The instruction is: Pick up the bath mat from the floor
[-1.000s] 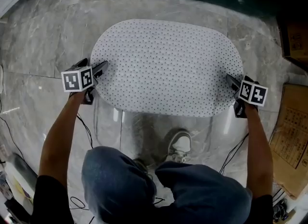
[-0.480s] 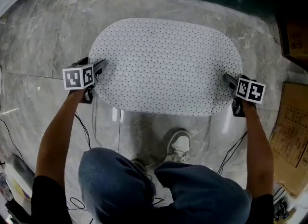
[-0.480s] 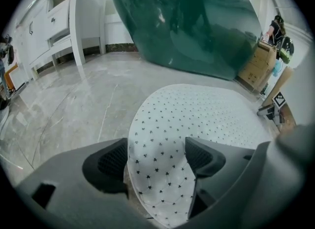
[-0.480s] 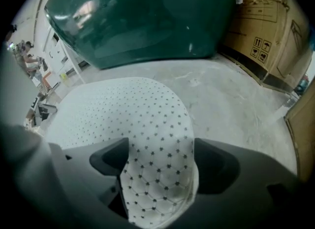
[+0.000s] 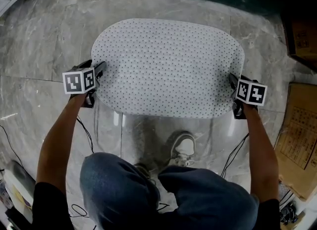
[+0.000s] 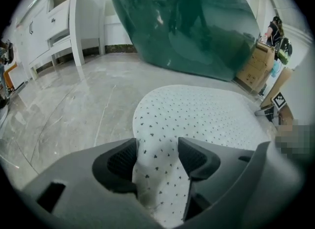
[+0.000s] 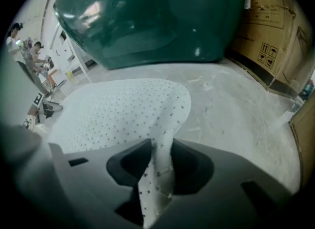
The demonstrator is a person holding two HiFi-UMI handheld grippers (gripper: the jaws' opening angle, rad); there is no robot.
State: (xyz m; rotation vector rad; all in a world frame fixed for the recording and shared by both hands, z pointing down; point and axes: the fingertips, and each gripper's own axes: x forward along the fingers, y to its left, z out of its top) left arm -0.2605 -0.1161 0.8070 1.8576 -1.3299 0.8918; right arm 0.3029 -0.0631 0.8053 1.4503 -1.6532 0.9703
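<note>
Both tongs are gripping opposite ends of the bath mat [image 5: 168, 66], which is lying on the floor [image 5: 44, 41].

Nearest, the person's shoe [image 5: 185, 147] is standing just short of the mat's near edge; beyond it, the left tongs [image 5: 102, 69] are pinching a raised hump of the left rim; the right tongs [image 5: 232, 79] are squeezing a thin upright fold of the right rim; both have just been closing; the oval mat's long axis is running left to right between them, its body stretching away toward the dark green tub [image 6: 187, 21] at the far side; each hand is sitting equally close to its own end, so the lift probably needs both rising together.
</note>
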